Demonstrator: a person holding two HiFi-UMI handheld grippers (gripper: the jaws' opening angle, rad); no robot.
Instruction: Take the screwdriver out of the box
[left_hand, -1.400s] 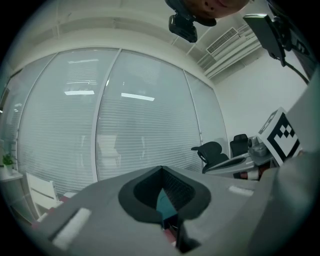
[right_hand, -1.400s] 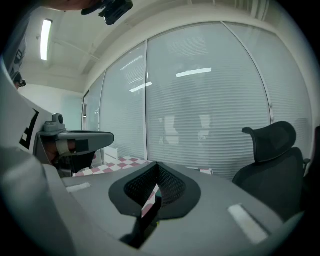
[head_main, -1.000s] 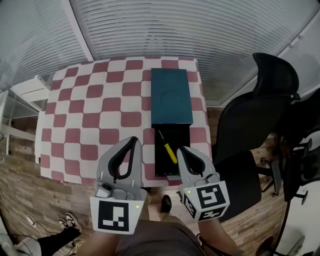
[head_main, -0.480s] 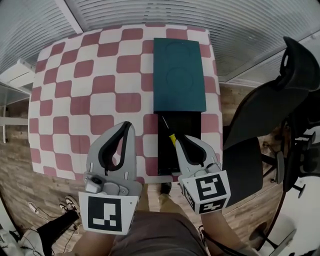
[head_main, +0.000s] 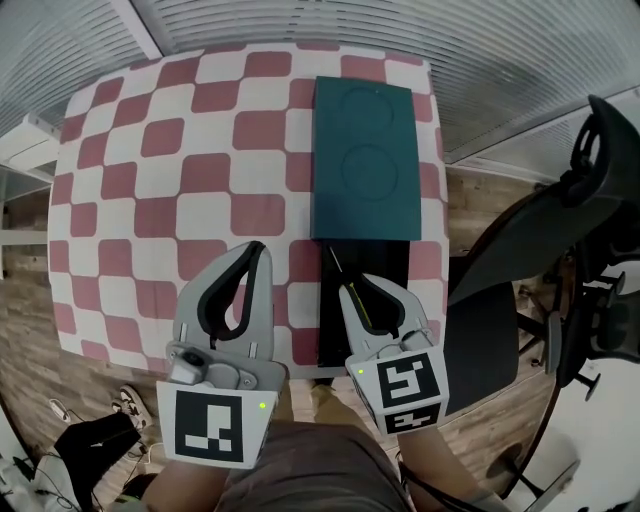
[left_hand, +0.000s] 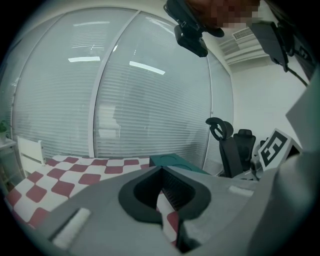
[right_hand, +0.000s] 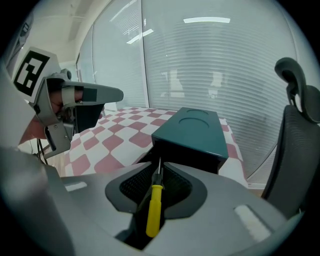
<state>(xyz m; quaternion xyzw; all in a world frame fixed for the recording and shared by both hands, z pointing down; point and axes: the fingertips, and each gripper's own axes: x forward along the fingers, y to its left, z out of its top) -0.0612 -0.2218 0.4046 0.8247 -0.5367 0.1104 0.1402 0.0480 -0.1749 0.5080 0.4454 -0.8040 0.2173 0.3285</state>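
Screwdriver (right_hand: 154, 210) lies in the black tray (head_main: 390, 262) sticking out of the teal box (head_main: 364, 160), directly under the right hand-held gripper (right_hand: 160, 164). The yellow handle shows through the loop of its jaws, which are pressed together and pinch nothing. That gripper aims at the box's open end. Screwdriver's long axis runs roughly along the tray, tip toward the box. Left hand-held gripper (left_hand: 161, 169), also closed and empty, hovers over the tabletop (head_main: 150, 200) beside the tray.

One screwdriver (right_hand: 153, 212), one box (head_main: 365, 150)
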